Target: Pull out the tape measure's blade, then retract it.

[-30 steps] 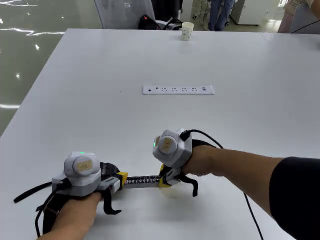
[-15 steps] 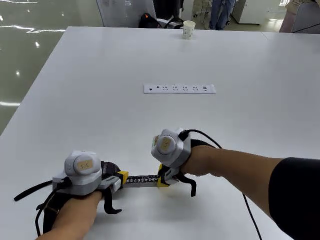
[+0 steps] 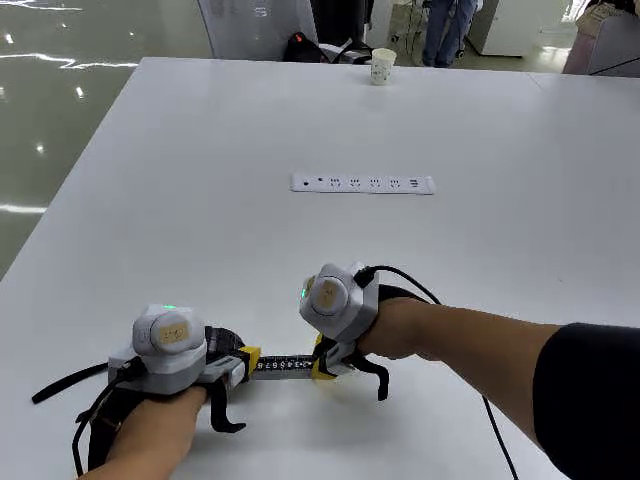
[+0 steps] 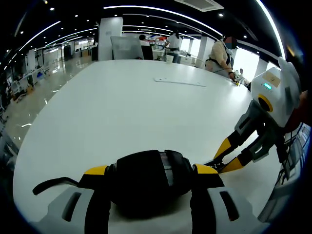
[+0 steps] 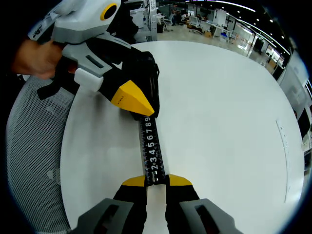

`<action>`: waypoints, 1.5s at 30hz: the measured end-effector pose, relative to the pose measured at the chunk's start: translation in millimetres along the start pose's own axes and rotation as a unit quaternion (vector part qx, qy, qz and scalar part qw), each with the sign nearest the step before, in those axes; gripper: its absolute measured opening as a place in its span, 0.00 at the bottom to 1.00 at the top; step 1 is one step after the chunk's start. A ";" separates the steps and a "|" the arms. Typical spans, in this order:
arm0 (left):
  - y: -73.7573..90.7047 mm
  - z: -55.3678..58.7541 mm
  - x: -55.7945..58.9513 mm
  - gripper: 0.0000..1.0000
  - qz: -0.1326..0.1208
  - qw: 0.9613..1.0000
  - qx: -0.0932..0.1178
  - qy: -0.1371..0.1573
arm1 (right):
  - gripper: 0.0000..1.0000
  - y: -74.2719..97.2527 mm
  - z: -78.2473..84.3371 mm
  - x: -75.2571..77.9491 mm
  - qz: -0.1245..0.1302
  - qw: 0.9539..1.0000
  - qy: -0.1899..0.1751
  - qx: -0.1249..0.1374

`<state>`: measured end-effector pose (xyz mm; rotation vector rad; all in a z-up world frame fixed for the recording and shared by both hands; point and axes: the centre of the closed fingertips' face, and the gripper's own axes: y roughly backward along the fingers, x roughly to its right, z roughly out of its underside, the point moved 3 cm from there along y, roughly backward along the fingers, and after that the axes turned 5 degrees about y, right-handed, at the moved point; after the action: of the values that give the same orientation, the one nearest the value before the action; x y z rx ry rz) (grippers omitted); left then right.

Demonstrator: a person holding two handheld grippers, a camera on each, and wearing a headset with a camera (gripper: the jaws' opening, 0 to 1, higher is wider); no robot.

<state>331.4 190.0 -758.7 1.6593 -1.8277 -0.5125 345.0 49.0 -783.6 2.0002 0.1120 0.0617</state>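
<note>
My right gripper (image 5: 156, 181) has crept back toward my left gripper (image 4: 151, 169), shortening the exposed blade (image 5: 149, 146); pinching its tip, I should feed it straight and slowly while the left clamps the black tape measure (image 4: 148, 191) on the table (image 3: 250, 130)

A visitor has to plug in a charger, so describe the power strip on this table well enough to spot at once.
Start from the big white table. Near its middle, well short of the paper cup at the far edge, lies the power strip. It is the only long, flat white bar there, with a row of sockets along its top.
</note>
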 end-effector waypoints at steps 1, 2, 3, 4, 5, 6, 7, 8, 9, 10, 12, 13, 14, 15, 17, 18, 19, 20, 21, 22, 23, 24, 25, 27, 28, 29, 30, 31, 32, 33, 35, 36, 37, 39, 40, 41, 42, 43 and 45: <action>0.2 0.0 -0.2 0.62 0.001 1.000 0.000 0.000 | 0.10 -0.2 -0.4 0.1 -0.001 1.000 0.000 0.000; 0.2 0.2 0.1 0.62 0.001 1.000 -0.001 0.000 | 0.10 -0.5 -0.7 0.0 -0.001 1.000 -0.001 0.001; 0.1 0.2 0.1 0.62 0.001 1.000 -0.001 0.000 | 0.10 -0.6 -1.1 -0.1 -0.001 1.000 -0.001 0.002; 0.0 0.4 0.2 0.62 0.000 1.000 -0.001 0.000 | 0.10 -1.0 -1.6 -0.4 -0.001 1.000 0.000 0.002; -0.1 0.4 0.0 0.62 0.000 1.000 -0.001 0.000 | 0.10 -1.1 -1.9 -0.5 -0.001 1.000 0.001 0.002; -0.4 0.5 -0.1 0.62 0.000 1.000 -0.001 0.001 | 0.10 -1.5 -2.4 -0.5 -0.001 1.000 0.001 0.002; -0.6 0.4 -0.5 0.62 0.000 1.000 -0.001 0.001 | 0.10 -1.5 -2.8 -0.5 -0.001 1.000 0.000 0.003; -0.5 0.5 -0.4 0.62 0.000 1.000 -0.001 0.001 | 0.10 -1.7 -3.1 -0.4 -0.001 1.000 0.000 0.003; -0.5 0.4 -0.9 0.62 0.001 1.000 -0.001 0.002 | 0.10 -1.7 -3.5 -0.4 -0.002 1.000 -0.001 0.004; -0.4 0.4 -1.0 0.62 0.002 1.000 -0.002 0.003 | 0.10 -2.0 -4.0 -0.4 -0.002 1.000 -0.001 0.005; -0.3 0.5 -0.7 0.62 0.003 1.000 -0.003 0.003 | 0.10 -2.3 -4.9 0.0 -0.003 1.000 -0.001 0.005; -0.4 0.4 -0.9 0.62 0.003 1.000 -0.003 0.004 | 0.10 -2.5 -5.4 0.0 -0.003 1.000 0.000 0.005; -0.6 0.3 -0.8 0.62 0.003 1.000 -0.003 0.004 | 0.10 -2.8 -6.1 0.0 -0.002 1.000 0.001 0.005; -0.7 0.1 -1.1 0.62 0.003 1.000 -0.003 0.004 | 0.10 -2.8 -6.5 -0.1 -0.002 1.000 0.002 0.005; -0.5 0.1 -0.9 0.62 0.003 1.000 -0.004 0.004 | 0.10 -3.1 -7.5 -0.4 -0.002 1.000 0.001 0.007; -0.4 0.2 -0.8 0.62 0.003 1.000 -0.004 0.004 | 0.10 -3.2 -7.9 -0.4 -0.002 1.000 0.001 0.007; -0.3 0.1 -1.1 0.62 0.004 1.000 -0.004 0.004 | 0.10 -3.4 -8.4 -0.5 -0.003 1.000 0.001 0.008; -0.3 0.2 -1.0 0.62 0.004 1.000 -0.004 0.005 | 0.10 -3.5 -8.8 -0.6 -0.003 1.000 0.001 0.009; -0.3 0.2 -1.4 0.62 0.004 1.000 -0.004 0.005 | 0.10 -3.7 -9.4 -0.6 -0.003 1.000 0.001 0.009; -0.1 0.4 -1.0 0.62 0.004 1.000 -0.004 0.005 | 0.10 -3.9 -10.0 -0.7 -0.003 1.000 0.001 0.010; -0.1 0.3 -1.2 0.62 0.005 1.000 -0.004 0.006 | 0.10 -4.1 -10.2 -0.9 -0.003 1.000 0.001 0.010; -0.1 0.5 -1.0 0.62 0.005 1.000 -0.004 0.006 | 0.10 -4.4 -10.7 -1.0 -0.003 1.000 0.003 0.010; -0.1 0.4 -1.2 0.62 0.005 1.000 -0.004 0.006 | 0.10 -4.5 -11.1 -1.1 -0.003 1.000 0.002 0.011; -0.1 0.5 -0.9 0.62 0.005 1.000 -0.005 0.006 | 0.10 -4.6 -11.7 -1.1 -0.004 1.000 0.003 0.012; 0.0 0.6 -0.6 0.62 0.005 1.000 -0.005 0.006 | 0.10 -4.6 -11.8 -1.2 -0.004 1.000 0.002 0.012; -0.1 0.5 -0.7 0.62 0.005 1.000 -0.005 0.006 | 0.10 -4.6 -12.1 -1.2 -0.005 1.000 0.003 0.013; -0.1 0.6 -0.5 0.62 0.005 1.000 -0.004 0.006 | 0.10 -4.7 -12.3 -1.2 -0.005 1.000 0.001 0.013; -0.2 0.5 -0.7 0.62 0.005 1.000 -0.004 0.006 | 0.10 -5.0 -12.5 -1.1 -0.006 1.000 0.001 0.013; -0.2 0.6 -0.5 0.62 0.005 1.000 -0.004 0.006 | 0.10 -5.2 -12.7 -1.2 -0.006 1.000 0.002 0.014; -0.3 0.5 -0.7 0.62 0.005 1.000 -0.005 0.006 | 0.10 -5.3 -13.1 -1.2 -0.006 1.000 0.001 0.014; -0.3 0.6 -0.4 0.62 0.005 1.000 -0.005 0.006 | 0.10 -5.3 -13.6 -1.3 -0.006 1.000 0.002 0.015; -0.2 0.7 -0.2 0.62 0.005 1.000 -0.005 0.006 | 0.10 -5.4 -13.9 -1.4 -0.006 1.000 0.003 0.015; -0.2 0.7 -0.3 0.62 0.006 1.000 -0.004 0.006 | 0.10 -5.5 -14.1 -1.3 -0.006 1.000 0.003 0.015; -0.2 0.6 -0.3 0.62 0.006 1.000 -0.004 0.007 | 0.10 -5.8 -14.7 -1.1 -0.006 1.000 0.006 0.015; -0.1 0.7 -0.1 0.62 0.006 1.000 -0.005 0.007 | 0.10 -5.9 -14.9 -1.1 -0.006 1.000 0.007 0.015; -0.1 0.7 -0.2 0.62 0.006 1.000 -0.005 0.007 | 0.10 -6.1 -15.3 -1.1 -0.006 1.000 0.008 0.016; 0.1 0.7 -0.1 0.62 0.007 1.000 -0.005 0.007 | 0.10 -6.1 -15.6 -1.2 -0.006 1.000 0.009 0.017; 0.1 0.6 -0.2 0.62 0.007 1.000 -0.005 0.006 | 0.10 -6.3 -16.0 -1.3 -0.006 1.000 0.010 0.017; 0.3 0.6 -0.3 0.62 0.007 1.000 -0.005 0.006 | 0.10 -6.6 -16.6 -1.4 -0.007 1.000 0.011 0.017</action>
<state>330.8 190.2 -759.0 1.6377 -1.8245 -0.5050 341.7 66.6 -782.7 2.0338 0.1407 0.0732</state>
